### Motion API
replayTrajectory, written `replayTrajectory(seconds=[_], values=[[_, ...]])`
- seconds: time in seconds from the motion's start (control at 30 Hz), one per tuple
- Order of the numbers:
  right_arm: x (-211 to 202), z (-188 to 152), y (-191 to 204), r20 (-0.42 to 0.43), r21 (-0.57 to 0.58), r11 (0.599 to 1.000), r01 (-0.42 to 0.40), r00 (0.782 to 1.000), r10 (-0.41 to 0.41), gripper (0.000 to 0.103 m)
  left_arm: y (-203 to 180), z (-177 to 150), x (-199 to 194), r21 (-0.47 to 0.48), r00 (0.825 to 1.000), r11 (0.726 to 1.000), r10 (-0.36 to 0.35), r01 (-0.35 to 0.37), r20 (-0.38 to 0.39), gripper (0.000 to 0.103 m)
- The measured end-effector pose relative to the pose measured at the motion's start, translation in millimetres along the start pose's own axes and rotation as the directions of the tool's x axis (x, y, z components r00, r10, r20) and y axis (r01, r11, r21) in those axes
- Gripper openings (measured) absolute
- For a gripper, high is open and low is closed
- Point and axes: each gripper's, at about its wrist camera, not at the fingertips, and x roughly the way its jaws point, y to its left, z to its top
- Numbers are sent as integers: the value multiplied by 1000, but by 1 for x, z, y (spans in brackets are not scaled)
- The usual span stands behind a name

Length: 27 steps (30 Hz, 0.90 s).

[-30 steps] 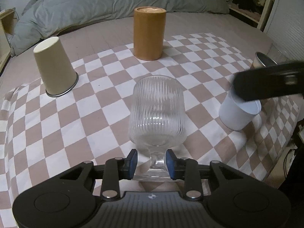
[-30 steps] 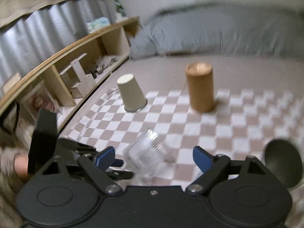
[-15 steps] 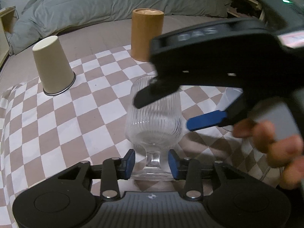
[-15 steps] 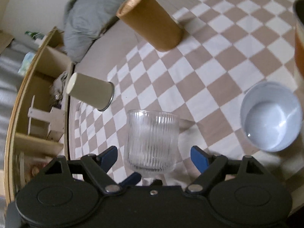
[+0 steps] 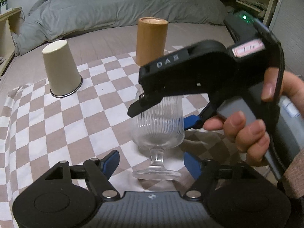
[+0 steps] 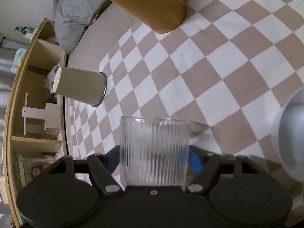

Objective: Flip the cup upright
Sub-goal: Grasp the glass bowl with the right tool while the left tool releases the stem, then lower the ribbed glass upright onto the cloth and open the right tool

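Note:
A clear ribbed stemmed glass (image 5: 158,131) stands upright on its foot on the checkered cloth (image 5: 57,121). My left gripper (image 5: 152,163) is open, its blue pads on either side of the stem and apart from it. My right gripper (image 6: 154,158), seen side-on from the left wrist view (image 5: 190,121), is closed on the bowl of the glass (image 6: 154,152). A cream cup (image 5: 61,69) stands upside down at the left. A tall brown cup (image 5: 152,39) stands behind it.
A grey duvet (image 5: 114,5) lies at the back of the bed. A wooden shelf unit (image 6: 32,102) runs along the left side. A grey metal cup (image 6: 290,138) sits at the right edge of the right wrist view.
My left gripper has opened and let go of the glass stem. My right gripper has closed in on the bowl of the glass.

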Motion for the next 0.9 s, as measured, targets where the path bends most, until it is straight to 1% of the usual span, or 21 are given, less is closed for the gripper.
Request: replayTrajectory(seconds=[0.1, 0.2, 0.27, 0.33, 0.43, 0.53, 0.6, 0.73, 0.8, 0.9], values=[[-2, -2, -1, 5, -31, 999, -18, 1000, 18, 74, -1, 0, -3, -1, 1000, 1000, 2, -2, 8, 77], [-5, -3, 0, 13, -66, 997, -31, 999, 32, 73, 1, -1, -9, -20, 1000, 1000, 3, -2, 19, 81], [-10, -5, 3, 28, -110, 993, -31, 999, 34, 73, 4, -2, -14, -41, 999, 999, 4, -3, 32, 82], [-19, -10, 9, 62, -183, 983, -21, 998, 33, 73, 6, -2, -20, -66, 999, 998, 10, -7, 47, 82], [-36, -21, 19, 143, -310, 951, 18, 989, 28, 73, 8, -3, -28, -87, 998, 996, 17, -11, 67, 84], [-50, -28, 23, 211, -402, 914, 55, 977, 35, 73, 10, -7, -33, -99, 996, 994, 47, -39, 77, 84], [-57, -34, 25, 254, -456, 886, 87, 967, 36, 73, 15, -10, -37, -125, 995, 991, 58, -47, 87, 84], [-65, -54, 29, 342, -567, 805, 171, 939, 42, 73, 27, -19, -44, -166, 990, 983, 98, -81, 100, 84], [-67, -66, 28, 373, -602, 772, 202, 927, 48, 73, 35, -22, -47, -196, 987, 976, 119, -96, 106, 84], [-70, -83, 24, 417, -623, 744, 240, 907, 57, 73, 48, -27, -51, -252, 984, 961, 142, -112, 108, 84]])
